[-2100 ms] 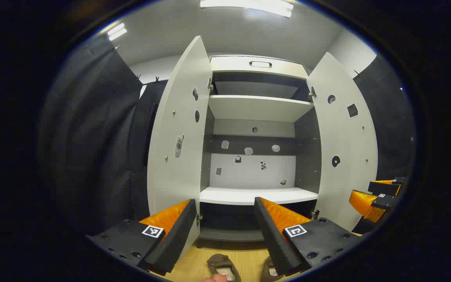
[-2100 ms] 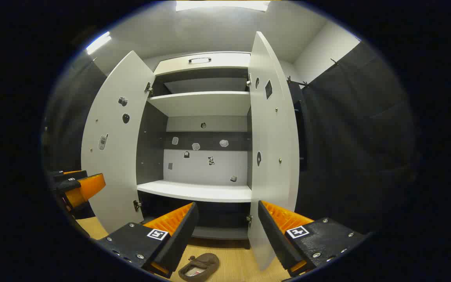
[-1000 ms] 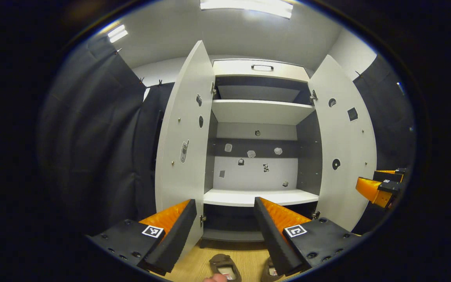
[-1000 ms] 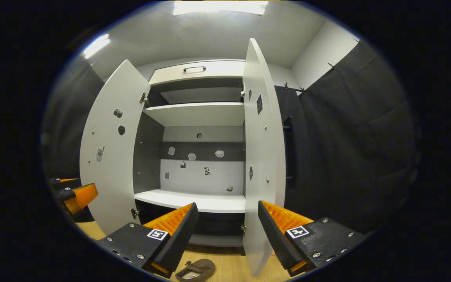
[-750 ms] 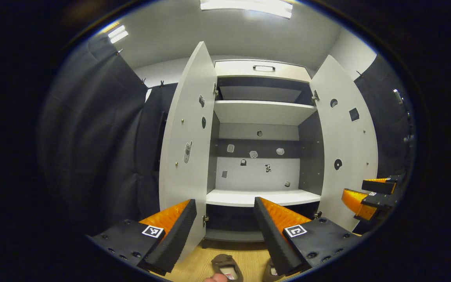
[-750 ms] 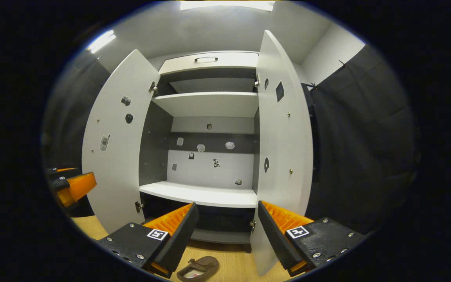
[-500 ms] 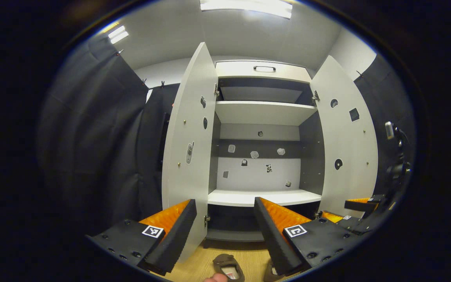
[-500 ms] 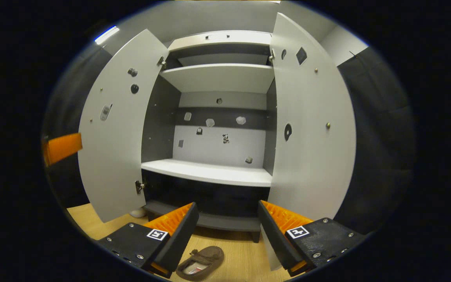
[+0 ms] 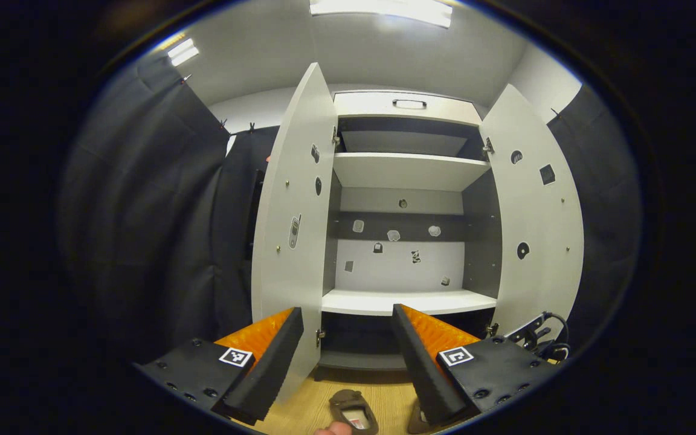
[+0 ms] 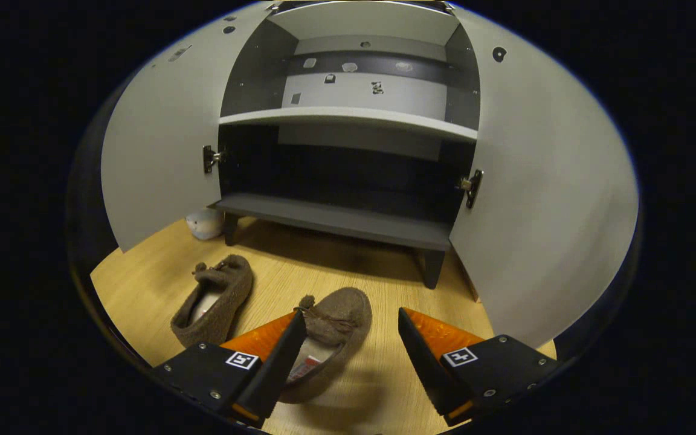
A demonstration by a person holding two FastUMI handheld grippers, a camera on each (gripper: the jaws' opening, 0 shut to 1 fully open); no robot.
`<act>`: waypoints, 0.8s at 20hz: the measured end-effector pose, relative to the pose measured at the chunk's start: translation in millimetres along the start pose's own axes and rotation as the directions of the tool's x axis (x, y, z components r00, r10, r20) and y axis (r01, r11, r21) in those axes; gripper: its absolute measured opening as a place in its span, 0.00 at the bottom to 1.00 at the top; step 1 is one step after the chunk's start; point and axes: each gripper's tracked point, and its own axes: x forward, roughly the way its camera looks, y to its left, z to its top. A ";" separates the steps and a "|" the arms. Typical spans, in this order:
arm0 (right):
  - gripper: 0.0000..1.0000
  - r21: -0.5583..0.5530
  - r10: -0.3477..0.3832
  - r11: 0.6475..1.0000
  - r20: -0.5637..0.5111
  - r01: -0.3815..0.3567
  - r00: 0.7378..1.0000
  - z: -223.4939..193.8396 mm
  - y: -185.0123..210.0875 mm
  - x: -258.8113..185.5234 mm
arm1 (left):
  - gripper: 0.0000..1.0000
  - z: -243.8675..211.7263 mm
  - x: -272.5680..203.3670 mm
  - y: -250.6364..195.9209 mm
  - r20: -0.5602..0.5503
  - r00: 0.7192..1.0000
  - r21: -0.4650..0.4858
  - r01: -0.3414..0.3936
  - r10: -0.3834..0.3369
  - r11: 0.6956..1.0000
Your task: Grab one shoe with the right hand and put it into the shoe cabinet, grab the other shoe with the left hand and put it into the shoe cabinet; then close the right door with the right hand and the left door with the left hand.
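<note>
While facing the cabinet [image 9: 408,172] with both doors open, the left gripper [image 9: 348,356] hangs wide open, holding nothing; two shoes lie on the floor [image 9: 306,411] below it. Right gripper view: right gripper [image 10: 351,356] wide open, empty, around the right shoe [image 10: 333,329]; left shoe [image 10: 215,299] beside.

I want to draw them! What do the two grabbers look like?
Each gripper, left and right, has two wedge-shaped fingers with ribbed inner faces. They sit on black blocks with small screws, and each block wears a little square black-and-white marker.
</note>
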 end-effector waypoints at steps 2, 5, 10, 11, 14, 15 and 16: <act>0.95 0.010 -0.017 1.000 -0.068 0.018 0.998 -23.0 -3.2 8.8 | 0.96 -3.2 0.8 0.5 -0.011 1.000 -0.004 -0.002 0.002 1.000; 0.95 0.018 -0.044 0.999 -0.179 0.048 0.983 -53.7 -8.8 26.8 | 0.96 -7.9 0.6 3.3 -0.026 1.000 -0.005 -0.008 0.008 1.000; 0.93 0.071 -0.097 0.991 -0.238 0.117 0.966 -69.8 -30.2 74.6 | 0.96 -12.8 0.6 6.5 -0.043 0.999 -0.010 -0.014 0.014 1.000; 0.91 0.095 -0.066 0.991 -0.261 0.093 0.963 -73.2 -24.9 76.3 | 0.96 -13.3 -1.0 6.8 -0.046 0.999 -0.008 -0.015 0.014 1.000; 0.49 0.113 0.012 0.994 -0.221 0.013 0.975 -71.0 -9.8 82.2 | 0.96 -13.8 -1.1 8.3 -0.045 0.999 0.000 -0.020 0.020 1.000; 0.34 0.106 0.018 0.994 -0.203 0.004 0.979 -68.4 -8.3 82.0 | 0.96 -15.5 -1.1 8.2 -0.049 0.999 0.000 -0.018 0.018 1.000; 0.19 0.098 0.004 0.995 -0.190 0.015 0.982 -65.3 -12.3 79.2 | 0.96 -16.6 -1.2 7.6 -0.054 0.998 0.001 -0.017 0.017 1.000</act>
